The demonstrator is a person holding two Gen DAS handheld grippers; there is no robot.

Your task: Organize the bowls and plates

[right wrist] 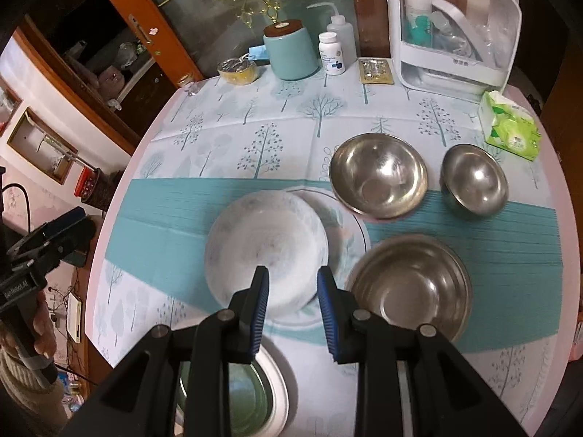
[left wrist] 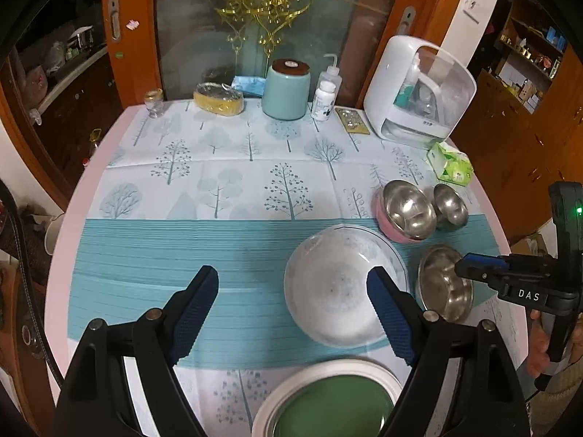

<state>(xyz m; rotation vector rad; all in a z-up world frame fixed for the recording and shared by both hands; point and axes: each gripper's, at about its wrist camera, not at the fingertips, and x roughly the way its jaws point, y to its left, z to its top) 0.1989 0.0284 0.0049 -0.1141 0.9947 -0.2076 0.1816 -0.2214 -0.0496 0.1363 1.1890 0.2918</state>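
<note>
A white bowl (left wrist: 342, 284) (right wrist: 266, 247) rests on a flat patterned plate (right wrist: 346, 225) in the middle of the table. My left gripper (left wrist: 293, 280) (right wrist: 54, 233) hovers above it, jaws wide open and empty. My right gripper (right wrist: 293, 273) (left wrist: 462, 267) also hangs above the bowl's near side, open by a narrow gap with nothing in it. Right of the plate sits a shallow steel bowl (left wrist: 444, 284) (right wrist: 411, 287). Behind stand a steel bowl nested in a pink one (left wrist: 408, 207) (right wrist: 379, 178) and a small steel bowl (left wrist: 450, 204) (right wrist: 473, 182). A white-rimmed green bowl (left wrist: 328, 400) (right wrist: 247, 393) lies below the grippers.
Along the back of the round table stand a teal canister (left wrist: 286, 91), a pill bottle (left wrist: 323, 100), a white countertop box (left wrist: 419, 91), a tissue pack (right wrist: 510, 127), a yellow tub (left wrist: 218, 98) and a small glass jar (left wrist: 153, 102). A tree-print cloth (left wrist: 218, 182) covers the table.
</note>
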